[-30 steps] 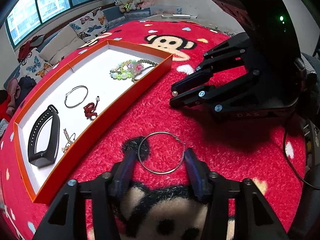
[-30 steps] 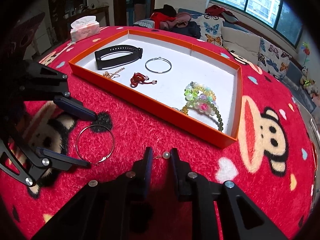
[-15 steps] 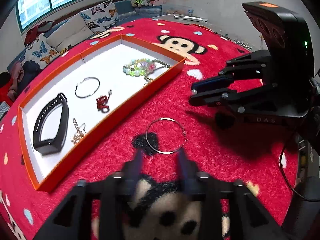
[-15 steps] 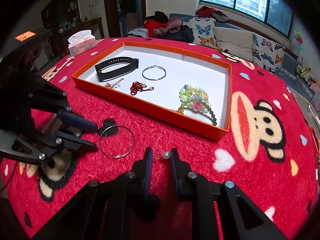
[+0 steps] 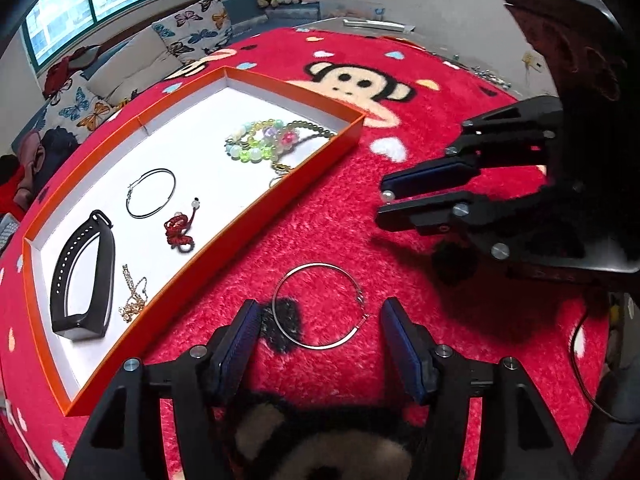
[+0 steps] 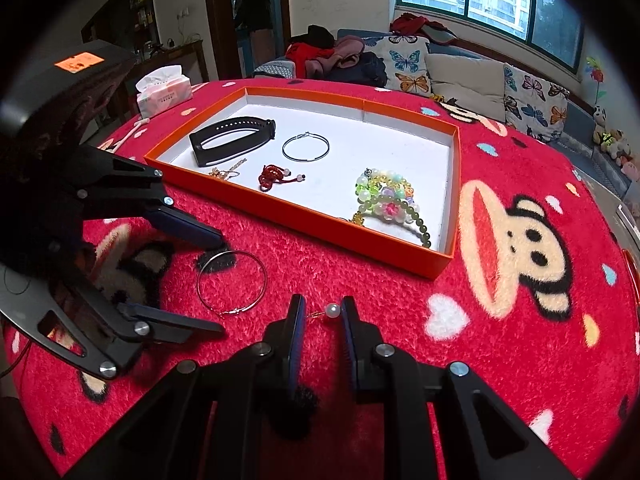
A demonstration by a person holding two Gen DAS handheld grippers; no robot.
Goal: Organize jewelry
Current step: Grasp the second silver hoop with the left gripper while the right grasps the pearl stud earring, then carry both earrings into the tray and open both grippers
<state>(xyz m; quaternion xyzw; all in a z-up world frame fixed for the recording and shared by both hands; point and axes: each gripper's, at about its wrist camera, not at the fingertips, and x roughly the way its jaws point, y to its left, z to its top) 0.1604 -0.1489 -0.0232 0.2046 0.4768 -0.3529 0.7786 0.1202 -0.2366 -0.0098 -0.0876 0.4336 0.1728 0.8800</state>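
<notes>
A thin silver hoop earring lies flat on the red rug, just ahead of and between my left gripper's blue pads. Those jaws are opening and touch nothing. My right gripper hovers to the hoop's right, shut on a small pearl earring whose gold hook points sideways. The same pearl shows at its tips in the left wrist view. The orange tray holds a black band, a second hoop, a red knotted piece, a gold chain and bead bracelets.
A red rug with monkey faces covers the round table. A tissue pack sits near the far left edge. A sofa with butterfly cushions stands behind, and a person is in the far doorway.
My left gripper's jaws have spread wider around the hoop, which stays on the rug. The right gripper keeps its hold on the pearl earring and has hardly moved.
</notes>
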